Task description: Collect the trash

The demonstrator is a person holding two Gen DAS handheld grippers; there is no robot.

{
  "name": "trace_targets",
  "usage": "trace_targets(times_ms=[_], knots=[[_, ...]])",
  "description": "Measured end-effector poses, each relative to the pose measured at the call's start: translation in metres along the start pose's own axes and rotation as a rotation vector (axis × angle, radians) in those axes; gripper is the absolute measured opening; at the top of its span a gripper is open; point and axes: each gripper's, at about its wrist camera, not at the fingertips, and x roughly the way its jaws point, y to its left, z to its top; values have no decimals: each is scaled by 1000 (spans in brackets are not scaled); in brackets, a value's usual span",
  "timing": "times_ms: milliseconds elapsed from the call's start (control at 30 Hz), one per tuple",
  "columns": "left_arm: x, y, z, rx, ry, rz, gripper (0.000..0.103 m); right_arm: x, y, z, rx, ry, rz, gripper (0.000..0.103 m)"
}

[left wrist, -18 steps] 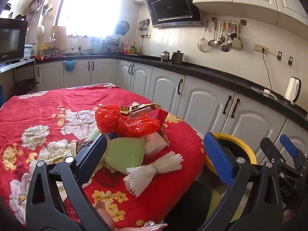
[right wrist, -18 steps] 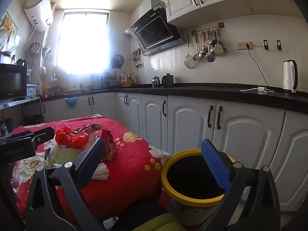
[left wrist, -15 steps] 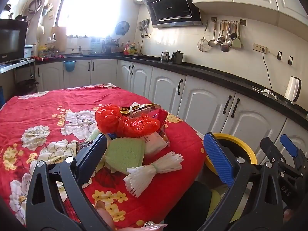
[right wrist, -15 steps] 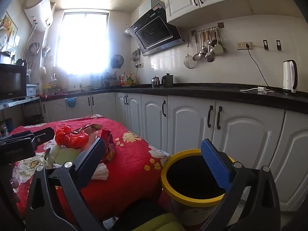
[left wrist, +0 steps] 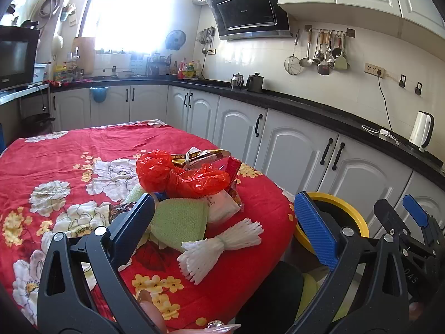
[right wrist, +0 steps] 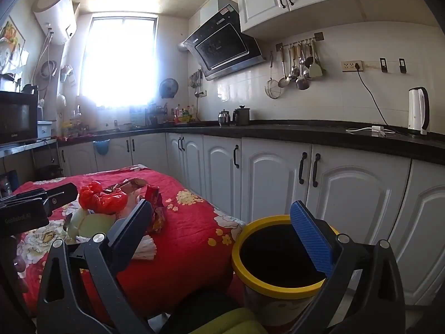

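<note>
A pile of trash lies on the table with the red flowered cloth [left wrist: 69, 150]: a red plastic bag [left wrist: 178, 175], a green sponge [left wrist: 178, 220], a white foam net [left wrist: 222, 245], a white packet [left wrist: 222, 207] and snack wrappers [left wrist: 203, 156]. My left gripper [left wrist: 222, 222] is open and empty, just short of the pile. A yellow-rimmed bin [right wrist: 278, 258] stands on the floor to the right of the table. My right gripper [right wrist: 222, 228] is open and empty, above and in front of the bin. The pile also shows in the right wrist view [right wrist: 103, 200].
White cabinets [right wrist: 278, 183] under a black counter [right wrist: 306, 133] run behind the bin, with a kettle [right wrist: 417, 111] on it. A dark chair with a yellow-green cushion [right wrist: 222, 320] sits below the grippers. A microwave [left wrist: 15, 55] stands at far left.
</note>
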Motion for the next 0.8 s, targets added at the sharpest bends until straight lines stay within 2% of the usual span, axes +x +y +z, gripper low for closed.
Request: trace_targets(times_ms=[800], knots=[[0,1,1,3,5,-1,92,2,-1,-2,-2,5,2,97]])
